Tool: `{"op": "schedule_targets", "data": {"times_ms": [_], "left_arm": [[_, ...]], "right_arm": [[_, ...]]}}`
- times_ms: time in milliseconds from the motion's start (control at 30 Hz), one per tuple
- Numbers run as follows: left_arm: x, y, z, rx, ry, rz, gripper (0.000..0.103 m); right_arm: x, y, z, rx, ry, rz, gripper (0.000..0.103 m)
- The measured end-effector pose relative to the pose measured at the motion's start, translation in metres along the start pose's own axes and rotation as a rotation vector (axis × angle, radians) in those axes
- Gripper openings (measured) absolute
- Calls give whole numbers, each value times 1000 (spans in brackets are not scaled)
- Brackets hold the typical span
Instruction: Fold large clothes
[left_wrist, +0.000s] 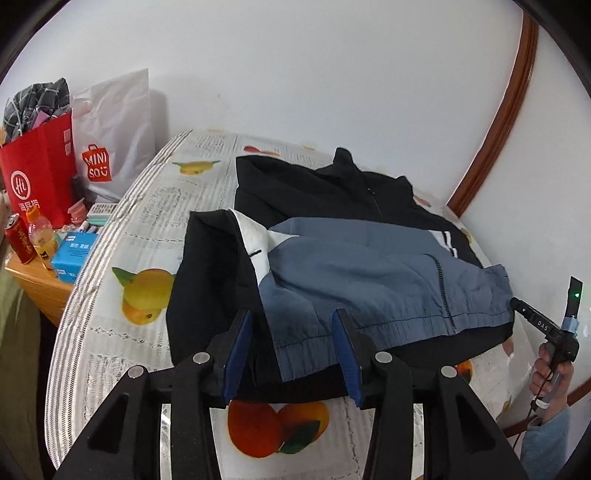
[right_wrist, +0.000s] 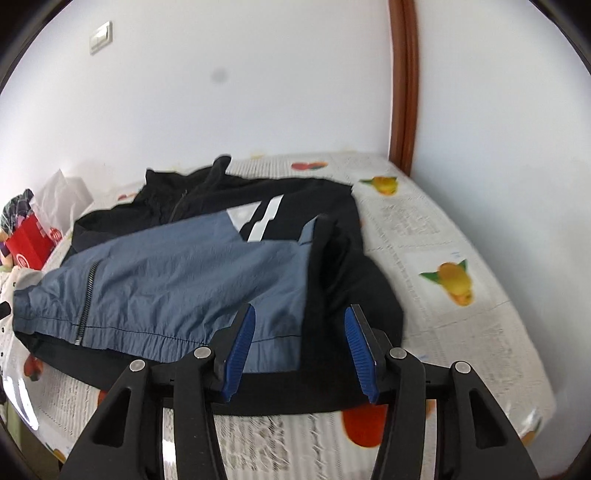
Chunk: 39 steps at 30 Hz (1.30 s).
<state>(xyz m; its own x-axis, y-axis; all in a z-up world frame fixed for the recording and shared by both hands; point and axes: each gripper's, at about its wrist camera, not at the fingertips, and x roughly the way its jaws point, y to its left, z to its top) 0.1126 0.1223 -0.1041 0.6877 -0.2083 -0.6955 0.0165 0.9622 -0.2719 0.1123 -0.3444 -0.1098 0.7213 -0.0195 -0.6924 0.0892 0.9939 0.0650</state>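
Observation:
A black, blue-grey and white zip jacket (left_wrist: 369, 266) lies flat on the table, both sleeves folded in over its front; it also shows in the right wrist view (right_wrist: 177, 273). My left gripper (left_wrist: 291, 325) is open and empty, hovering just above the jacket's near hem by its left folded sleeve (left_wrist: 210, 273). My right gripper (right_wrist: 299, 325) is open and empty above the hem near the right folded sleeve (right_wrist: 343, 266). The right gripper's handle, held in a hand, shows at the right edge of the left wrist view (left_wrist: 554, 332).
The table has a fruit-print cloth (left_wrist: 147, 295) and stands against a white wall. Left of it a wooden stand (left_wrist: 40, 288) holds a red bag (left_wrist: 37, 177), a white Miniso bag (left_wrist: 110, 140), a bottle, a can and a blue box. A brown door frame (right_wrist: 404, 85) is at the right.

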Motion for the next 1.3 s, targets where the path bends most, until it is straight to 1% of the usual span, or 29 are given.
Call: {"op": "schedule_targets", "data": {"times_ms": [67, 100, 167, 233, 300, 333, 367, 400, 433, 500, 600, 767, 867, 1100, 1300], "left_arm": [[9, -1, 2, 0, 20, 12, 42], [13, 0, 3, 1, 30, 21, 44], [24, 2, 5, -1, 48, 63, 45], [32, 7, 5, -13, 67, 58, 45], [39, 11, 5, -28, 83, 55, 45], [40, 12, 4, -30, 84, 53, 44], [41, 12, 3, -31, 84, 51, 43], [40, 11, 3, -33, 81, 46, 30], [39, 10, 3, -33, 80, 26, 19], [33, 4, 5, -5, 70, 30, 15], [22, -7, 13, 50, 38, 40, 13], [8, -11, 38, 30, -19, -2, 12], [11, -13, 52, 11, -36, -18, 13], [33, -12, 76, -9, -24, -9, 13], [66, -6, 87, -16, -3, 9, 13]], "right_arm": [[11, 4, -1, 8, 19, 9, 47], [17, 5, -1, 11, 27, 10, 47], [27, 7, -1, 20, 39, -4, 46], [37, 9, 1, 22, 51, -20, 43], [42, 12, 1, 15, 52, -35, 34], [44, 13, 1, 10, 52, -39, 32], [46, 16, 1, -3, 53, -44, 26], [47, 19, 1, -18, 51, -52, 20], [45, 21, 1, -31, 45, -61, 18], [38, 27, 2, -61, 24, -72, 12], [20, 27, 8, -66, -10, -31, 10], [-5, 10, 29, 18, -64, 47, 9], [-11, 5, 41, 44, -90, 49, 8], [1, 3, 66, 86, -110, 56, 8], [33, 1, 78, 105, -93, 46, 8]]}}
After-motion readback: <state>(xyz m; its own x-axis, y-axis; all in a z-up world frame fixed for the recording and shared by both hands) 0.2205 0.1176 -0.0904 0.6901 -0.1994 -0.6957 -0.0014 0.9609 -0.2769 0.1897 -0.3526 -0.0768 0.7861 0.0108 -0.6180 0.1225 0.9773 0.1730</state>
